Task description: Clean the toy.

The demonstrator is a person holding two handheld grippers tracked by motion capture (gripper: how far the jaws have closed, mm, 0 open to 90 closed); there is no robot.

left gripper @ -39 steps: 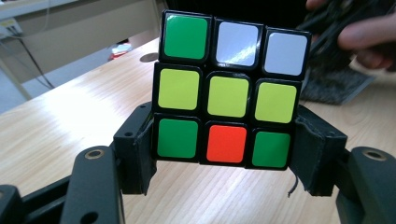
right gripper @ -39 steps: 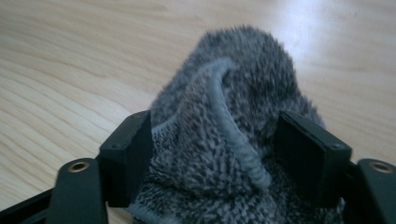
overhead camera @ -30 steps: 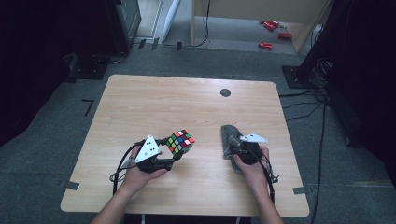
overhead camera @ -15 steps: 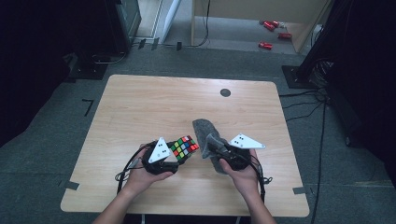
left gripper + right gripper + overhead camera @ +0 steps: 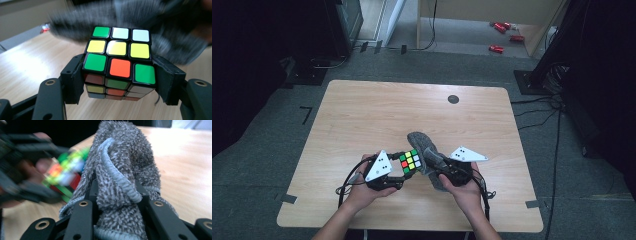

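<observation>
Left tool [image 5: 120, 75] clamps the cube [image 5: 119, 60]; high view adds the cloth [image 5: 424, 150] alongside.

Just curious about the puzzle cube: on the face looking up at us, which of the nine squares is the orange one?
On the cube, it is the middle square of the front row, nearest the black jaws, flanked by two green squares. No other square on that face is orange.
</observation>
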